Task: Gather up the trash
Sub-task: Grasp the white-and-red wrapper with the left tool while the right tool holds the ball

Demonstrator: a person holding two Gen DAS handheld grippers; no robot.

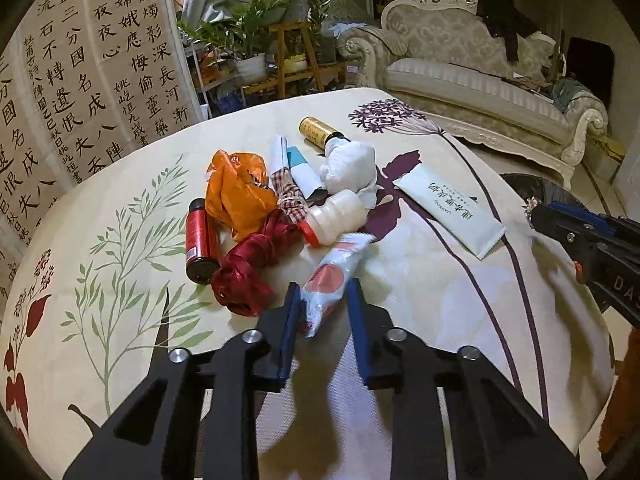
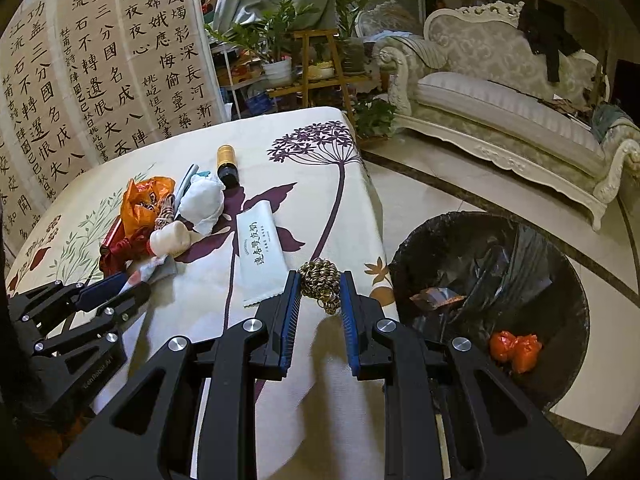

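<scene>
Calligraphy screen [image 2: 100,64] at ten o'clock from my tool with columns reading 功盖三分國, 名成八陣圖, white sachet [image 2: 260,260] on the desk printed LIANKONG, Chinese characters beside it.

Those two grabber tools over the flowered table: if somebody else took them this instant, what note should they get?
Right gripper: shut on the gold-and-black coiled cord ball, near the table edge by the black-lined trash bin.
Left gripper: jaws around the white-and-red printed plastic wrapper; whether they pinch it is unclear.
Done: a crumpled orange-red bag and a dark foil wrapper lie in the bin.
Left on the table: white flat sachet, orange plastic bag, red cylindrical can, red ribbon, white tissue wad, gold tube, cream ribbed bottle.
</scene>
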